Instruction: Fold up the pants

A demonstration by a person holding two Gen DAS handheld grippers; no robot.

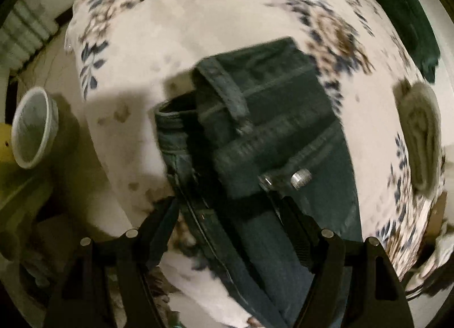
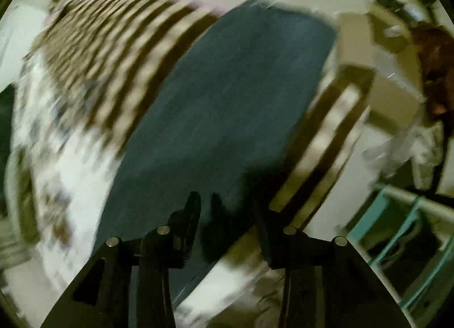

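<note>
Dark blue-green jeans (image 1: 272, 129) lie on a white floral bedsheet (image 1: 198, 16), waistband and metal button (image 1: 300, 179) toward me, partly doubled over. My left gripper (image 1: 227, 208) is open, its fingers either side of the waistband just above the cloth. In the blurred right wrist view a flat leg of the jeans (image 2: 227, 101) stretches away across the bed. My right gripper (image 2: 227, 214) is open over the near end of that leg, holding nothing.
A white bowl (image 1: 32, 126) stands at the left off the bed. A rolled pale cloth (image 1: 422, 135) and a dark green garment (image 1: 405, 16) lie at the right. A striped brown blanket (image 2: 113, 52), a wooden frame (image 2: 340, 118) and a teal rack (image 2: 411, 243) are nearby.
</note>
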